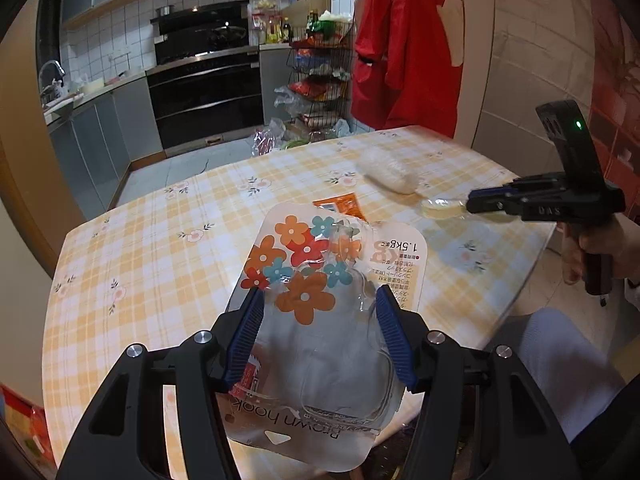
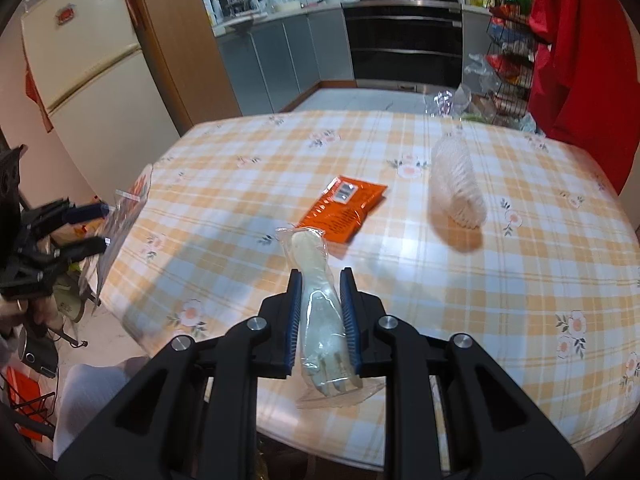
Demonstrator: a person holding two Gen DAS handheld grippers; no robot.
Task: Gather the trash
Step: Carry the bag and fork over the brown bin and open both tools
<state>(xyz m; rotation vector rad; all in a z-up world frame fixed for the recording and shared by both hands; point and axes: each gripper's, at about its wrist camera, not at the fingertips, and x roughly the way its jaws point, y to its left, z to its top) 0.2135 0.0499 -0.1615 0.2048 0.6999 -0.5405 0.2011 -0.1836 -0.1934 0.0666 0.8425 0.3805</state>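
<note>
You've got the bench (image 2: 240, 152) spread out ahead, checked cloth and all, and you look mid-collection with both hands loaded. Your left gripper (image 1: 320, 304) has its fingers (image 1: 250, 320) set wide and pressed against both sides of the flower-print hook package (image 1: 316, 292), a broad clear blister pack held up over the near edge. Out toward the far right corner lies the clear ribbed cup (image 2: 456, 184) on its side, not yet picked up. Nearer the middle sits the orange sachet (image 2: 344, 208), flat on the cloth, also waiting. Smallest of the lot, the wrapped plastic fork (image 2: 320, 312) is in your right gripper (image 2: 320, 284), fingers (image 2: 294, 304) drawn in narrow and clamped on its wrapper, tines toward you, handle end poking out over the sachet's near corner. Next, I'd say, both loads need dropping into a bin, though none shows clearly here, before you return for the sachet and cup.
</note>
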